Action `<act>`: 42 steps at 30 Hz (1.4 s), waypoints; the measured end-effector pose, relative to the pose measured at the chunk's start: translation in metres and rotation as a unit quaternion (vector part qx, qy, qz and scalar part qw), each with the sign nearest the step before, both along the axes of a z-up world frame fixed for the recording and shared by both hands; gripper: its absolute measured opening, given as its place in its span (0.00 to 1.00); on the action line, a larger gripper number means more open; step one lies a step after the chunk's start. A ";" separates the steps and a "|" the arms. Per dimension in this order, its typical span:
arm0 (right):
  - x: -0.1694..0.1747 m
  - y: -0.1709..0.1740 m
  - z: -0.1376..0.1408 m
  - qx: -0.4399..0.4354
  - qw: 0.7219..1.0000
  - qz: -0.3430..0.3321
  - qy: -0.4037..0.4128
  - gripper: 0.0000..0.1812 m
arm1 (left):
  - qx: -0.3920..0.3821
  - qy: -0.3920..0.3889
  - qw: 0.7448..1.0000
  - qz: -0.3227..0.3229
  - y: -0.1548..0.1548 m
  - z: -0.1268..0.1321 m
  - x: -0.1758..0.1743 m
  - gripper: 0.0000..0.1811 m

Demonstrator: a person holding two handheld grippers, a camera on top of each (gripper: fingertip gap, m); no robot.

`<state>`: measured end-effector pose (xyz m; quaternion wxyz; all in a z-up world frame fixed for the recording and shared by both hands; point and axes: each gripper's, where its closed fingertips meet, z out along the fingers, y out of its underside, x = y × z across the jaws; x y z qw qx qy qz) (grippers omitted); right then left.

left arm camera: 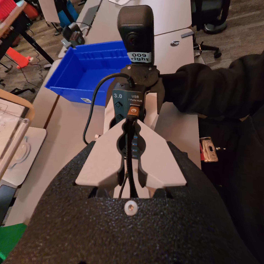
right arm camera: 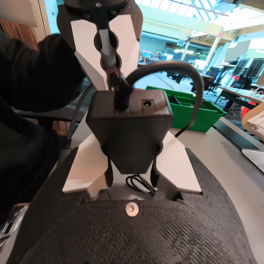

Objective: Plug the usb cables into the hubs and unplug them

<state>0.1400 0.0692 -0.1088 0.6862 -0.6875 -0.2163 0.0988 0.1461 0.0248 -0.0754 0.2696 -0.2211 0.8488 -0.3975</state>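
A black USB hub (left arm camera: 128, 98) is held upright above the table. My right gripper (right arm camera: 131, 148) is shut on its lower body (right arm camera: 128, 135). A copper-coloured USB plug (left arm camera: 132, 112) on a black braided cable (left arm camera: 130, 150) sits in the hub's top port. My left gripper (left arm camera: 130, 121) is shut on the cable just behind the plug. It also shows in the right wrist view (right arm camera: 112, 77), above the hub and pointing down at it. The hub's own black cable (left arm camera: 91, 114) loops off its top end and down to the table.
A blue bin (left arm camera: 61, 71) stands on the pale table (left arm camera: 71, 121) behind the hub. A green bin (right arm camera: 192, 118) stands at the right in the right wrist view. A clear plastic container (left arm camera: 11, 135) is at the left. A person's black sleeve (left arm camera: 207, 88) reaches in from the right.
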 end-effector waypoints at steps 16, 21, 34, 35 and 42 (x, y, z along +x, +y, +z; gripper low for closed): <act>0.025 -0.040 0.103 0.044 0.990 -0.113 -0.067 0.34 | -0.278 -0.036 0.946 0.162 0.117 -0.046 -0.026 0.19; 0.054 -0.064 0.173 0.063 0.980 -0.159 -0.100 0.34 | -0.260 -0.020 0.958 0.121 0.100 -0.074 -0.028 0.19; 0.270 -0.132 0.204 -0.069 0.873 -0.483 -0.011 0.34 | -0.259 0.013 0.963 0.074 0.092 -0.108 -0.033 0.17; 0.285 -0.132 0.190 -0.089 0.863 -0.496 0.023 0.34 | -0.258 0.021 0.963 0.074 0.092 -0.110 -0.033 0.17; 0.347 -0.124 0.091 -0.174 0.800 -0.545 0.179 0.34 | -0.246 0.026 0.967 0.058 0.086 -0.112 -0.036 0.17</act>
